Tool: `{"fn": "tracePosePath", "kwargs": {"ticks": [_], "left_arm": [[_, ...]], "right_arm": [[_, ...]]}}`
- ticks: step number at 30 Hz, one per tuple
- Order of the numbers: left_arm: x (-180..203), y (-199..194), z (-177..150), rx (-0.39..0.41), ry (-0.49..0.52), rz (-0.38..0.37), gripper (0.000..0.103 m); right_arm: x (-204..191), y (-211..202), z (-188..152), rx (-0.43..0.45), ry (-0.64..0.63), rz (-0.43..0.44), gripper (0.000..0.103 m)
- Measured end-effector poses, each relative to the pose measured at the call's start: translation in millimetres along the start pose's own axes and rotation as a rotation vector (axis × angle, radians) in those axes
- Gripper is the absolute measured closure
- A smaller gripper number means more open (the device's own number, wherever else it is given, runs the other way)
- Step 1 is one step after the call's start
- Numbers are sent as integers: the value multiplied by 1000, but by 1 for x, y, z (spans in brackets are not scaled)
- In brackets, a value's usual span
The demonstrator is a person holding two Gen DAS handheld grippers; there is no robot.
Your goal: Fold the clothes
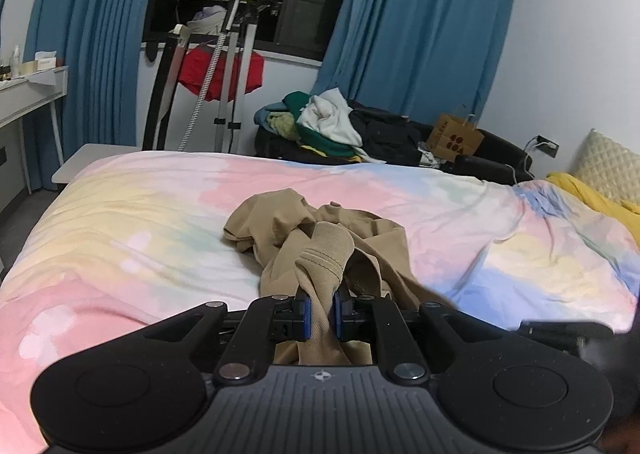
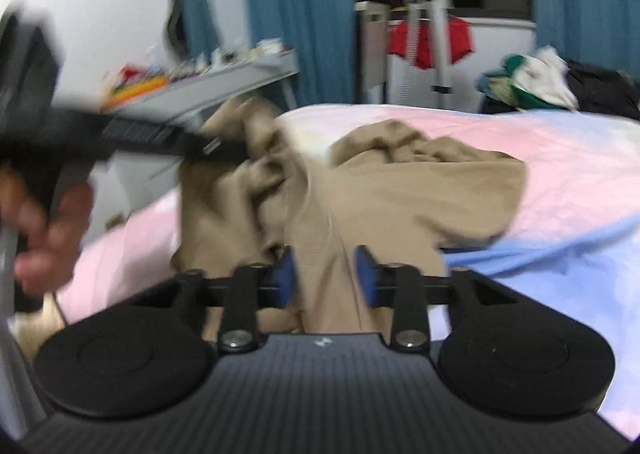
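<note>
A crumpled tan garment [image 1: 316, 238] lies in the middle of the pastel bedspread [image 1: 120, 221]. My left gripper [image 1: 320, 314] is shut on a ribbed cuff end of the tan garment and holds it lifted off the bed. In the blurred right wrist view the tan garment [image 2: 420, 181] spreads across the bed, and a band of it runs between the blue pads [image 2: 366, 274] of my right gripper [image 2: 326, 274], which stand a little apart around the cloth. The left gripper [image 2: 160, 137] shows there at the left, held in a hand, with cloth hanging from it.
A pile of clothes [image 1: 328, 121] lies on a dark sofa behind the bed, with a brown paper bag [image 1: 456, 137]. A drying rack with a red garment [image 1: 220, 73] stands by the window. A white desk [image 1: 28, 93] is at the left. A yellow pillow [image 1: 592, 189] lies at the right.
</note>
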State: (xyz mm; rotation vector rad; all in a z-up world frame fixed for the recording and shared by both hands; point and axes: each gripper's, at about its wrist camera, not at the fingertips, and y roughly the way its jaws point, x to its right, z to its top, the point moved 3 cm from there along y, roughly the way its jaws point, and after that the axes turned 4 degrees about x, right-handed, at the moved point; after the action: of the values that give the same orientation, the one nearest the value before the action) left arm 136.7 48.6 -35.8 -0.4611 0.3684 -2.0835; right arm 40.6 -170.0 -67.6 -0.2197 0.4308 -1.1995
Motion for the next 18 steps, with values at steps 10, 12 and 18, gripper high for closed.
{"fn": "tracePosePath", "kwargs": {"ticks": [10, 12, 18], "left_arm": [[40, -3, -16, -28, 139, -178, 87], [50, -1, -24, -57, 191, -206, 86], [69, 2, -45, -111, 311, -267, 85]], "right_arm": [[86, -12, 14, 50, 350, -117, 87], [91, -6, 11, 9, 381, -93, 85], [96, 5, 10, -70, 419, -36, 74]]}}
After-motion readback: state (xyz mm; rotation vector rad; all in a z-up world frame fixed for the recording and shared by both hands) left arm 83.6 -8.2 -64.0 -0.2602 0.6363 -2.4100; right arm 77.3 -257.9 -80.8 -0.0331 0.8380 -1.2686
